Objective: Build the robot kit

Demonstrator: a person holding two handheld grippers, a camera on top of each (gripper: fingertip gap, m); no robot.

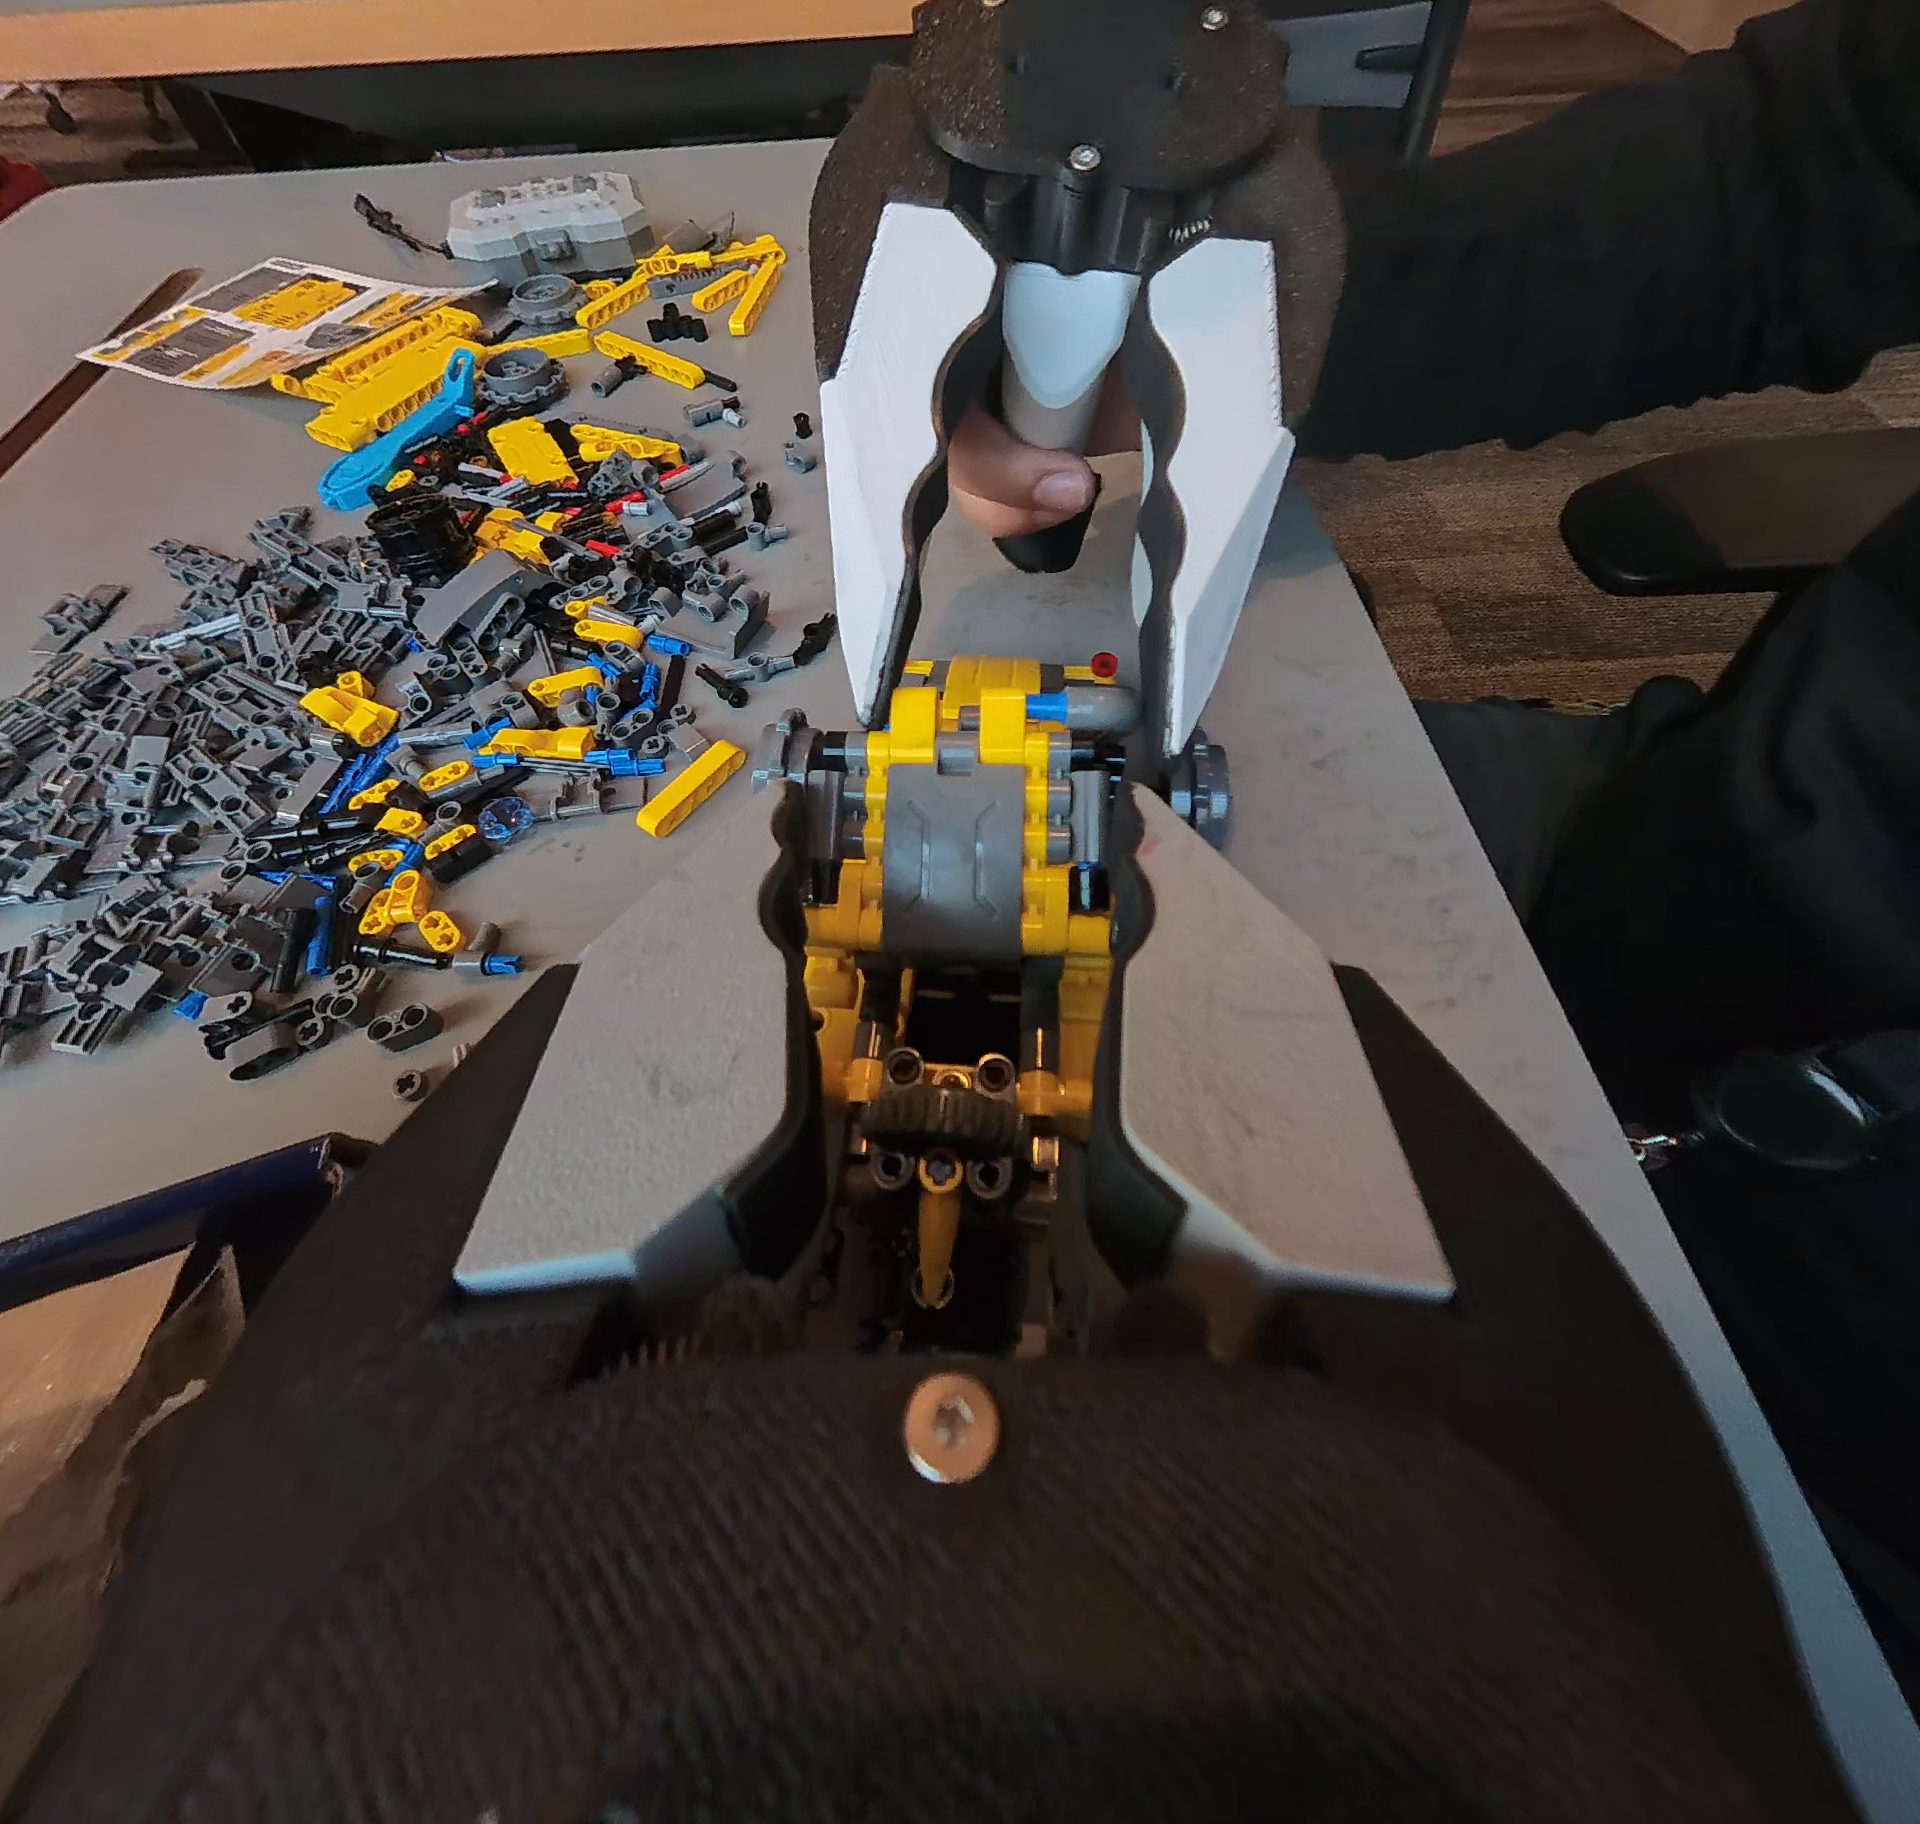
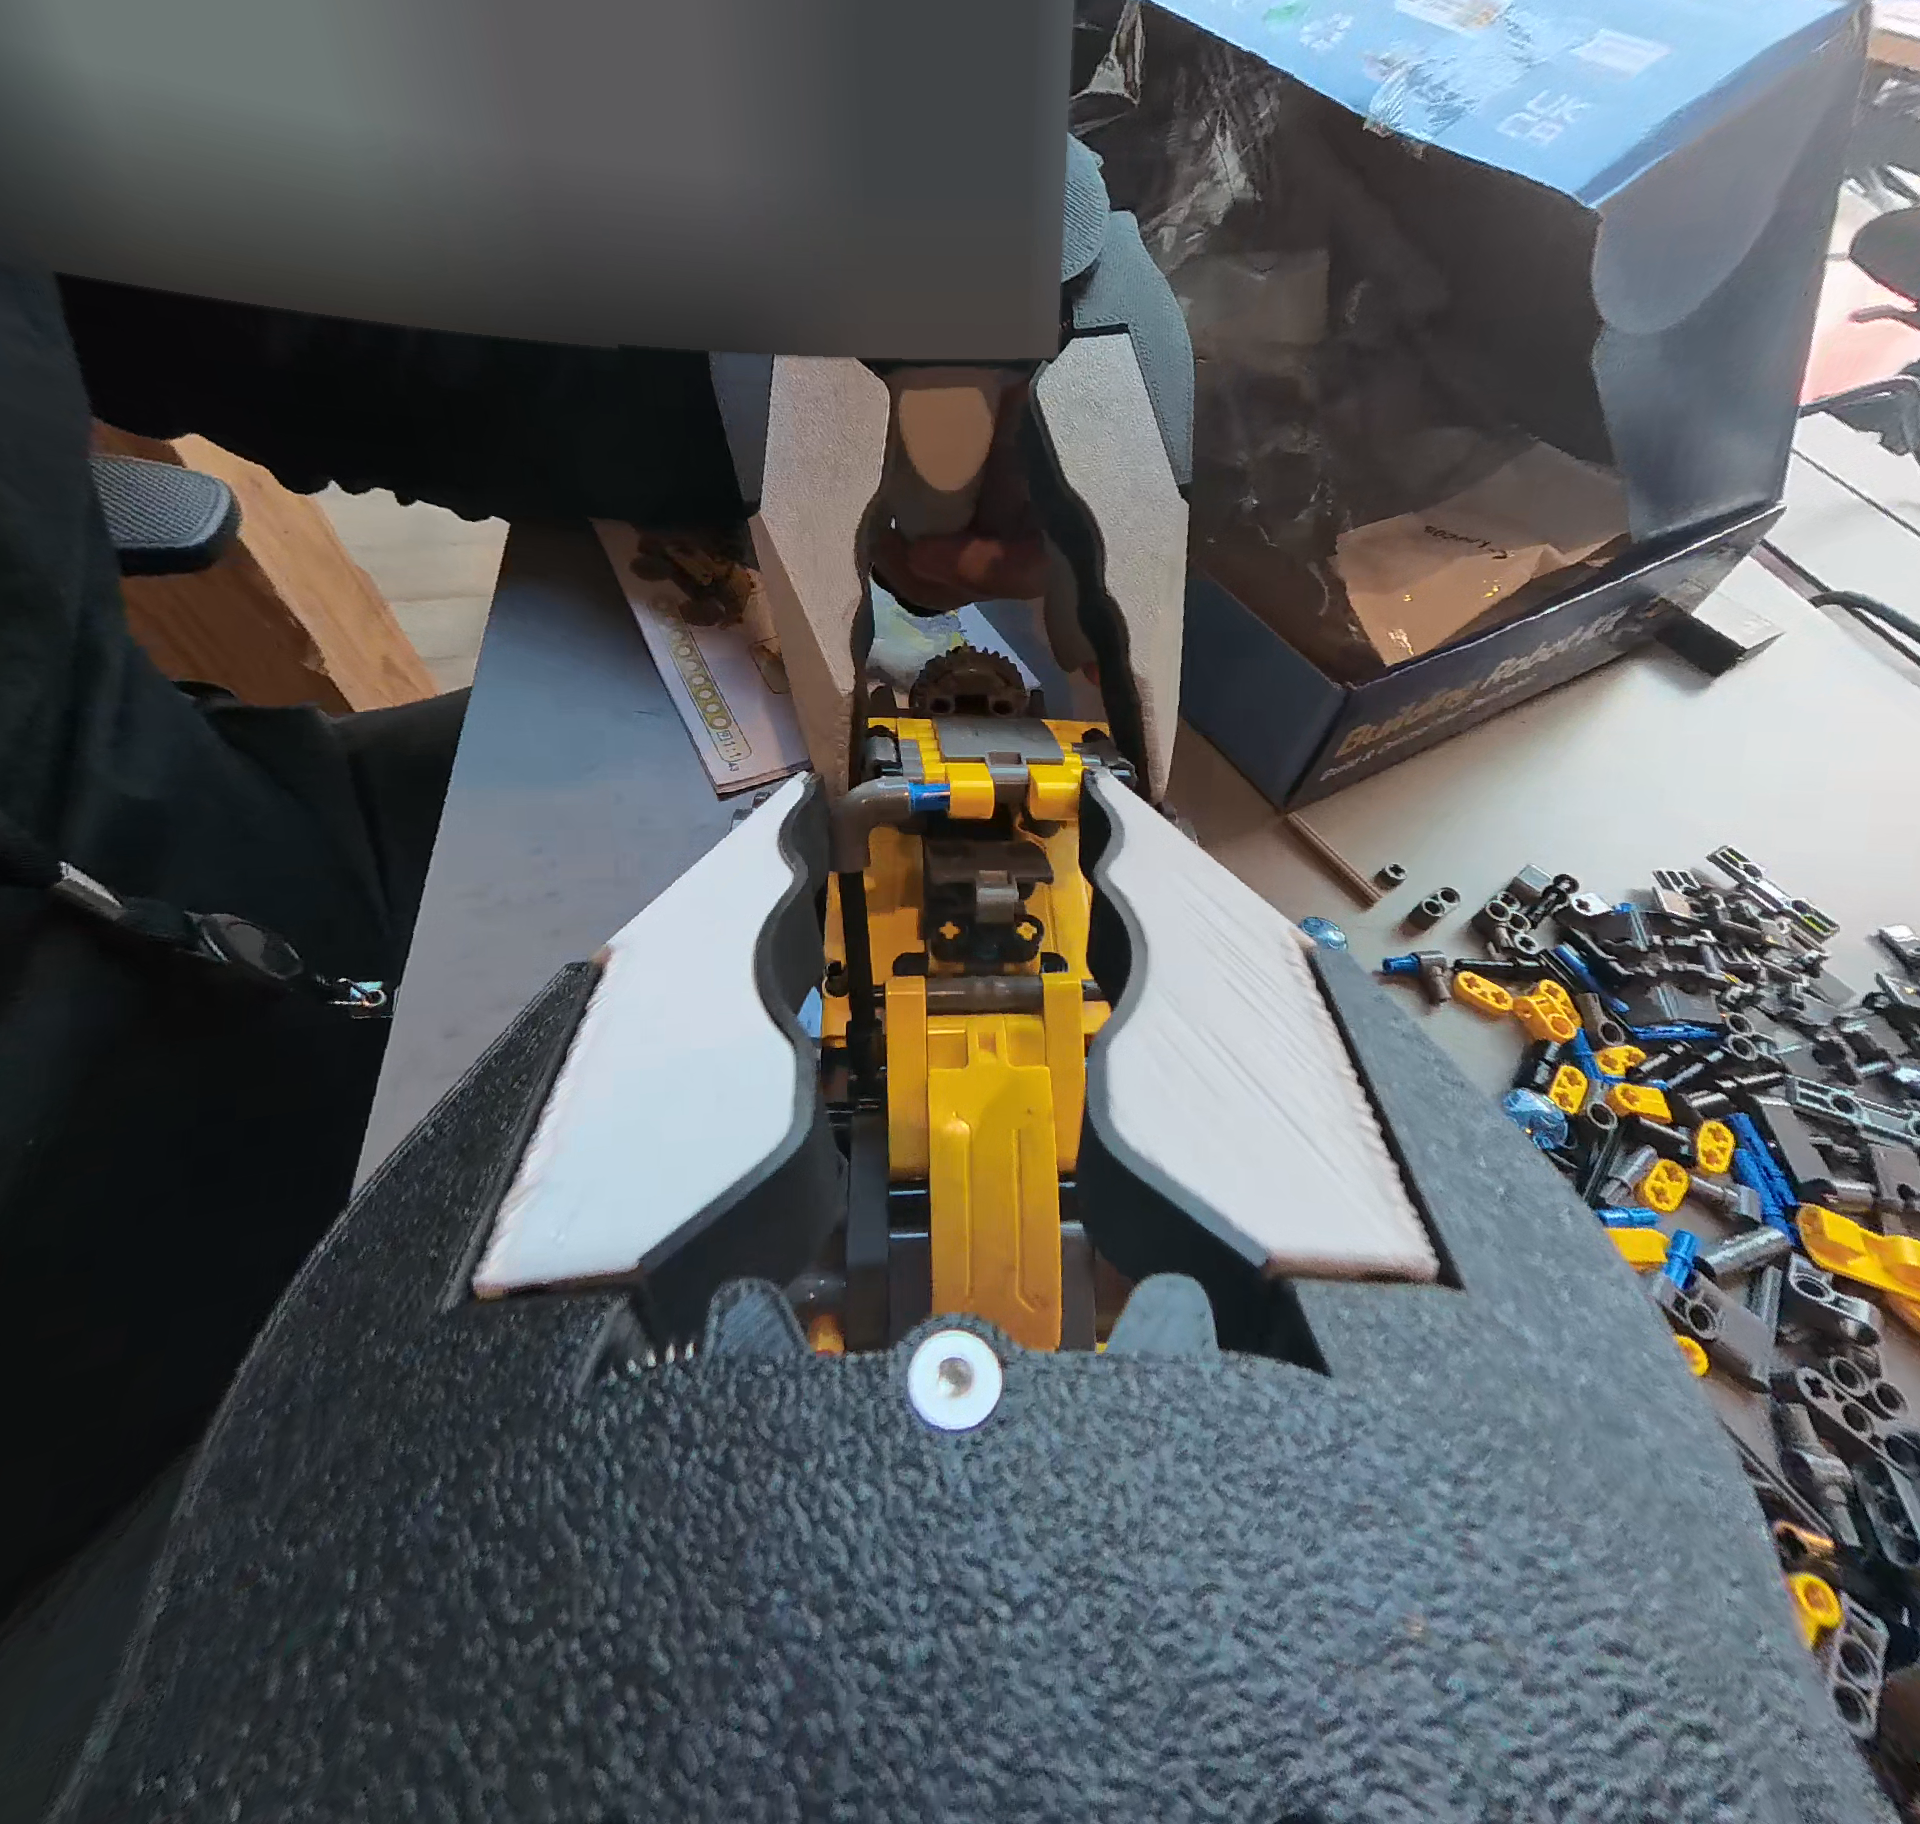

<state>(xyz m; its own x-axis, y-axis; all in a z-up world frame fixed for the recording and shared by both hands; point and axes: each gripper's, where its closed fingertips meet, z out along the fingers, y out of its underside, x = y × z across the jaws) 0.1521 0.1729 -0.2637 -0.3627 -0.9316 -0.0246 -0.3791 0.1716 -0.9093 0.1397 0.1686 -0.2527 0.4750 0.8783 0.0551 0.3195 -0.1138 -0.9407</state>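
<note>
A half-built yellow and grey brick model (image 1: pixel 966 839) is held above the surface (image 1: pixel 1340 694) between both tongs, which face each other along its length. In the left wrist view the left tongs (image 1: pixel 961 844) are closed against the model's sides, with the fingers flanking its grey curved panel and the black gear near its base. In the same view the right tongs (image 1: pixel 1013 725) come in from 12 o'clock, and their white fingers (image 1: pixel 883 486) are closed on the model's far end, beside a small red pin.

In the right wrist view the right tongs (image 2: pixel 951 798) are seen clamped on the yellow body, and the left tongs (image 2: pixel 997 756) grip the opposite end at 12 o'clock, just below a dark gear. How firmly each pair presses cannot be told exactly, since the contact faces are hidden by the model itself.

As for how much is built: the model's body is assembled into one solid block, with axle ends and a grey hub showing at its sides. Much is left loose, however. A wide pile of loose pieces (image 1: pixel 364 714), grey, black, yellow and blue, is spread at 9 to 10 o'clock of the model in the left view. A blue tool (image 1: pixel 405 444), a grey block (image 1: pixel 545 221) and a printed booklet (image 1: pixel 260 320) lie beyond it. An open blue box (image 2: pixel 1455 372) stands at 2 o'clock in the right view.
</note>
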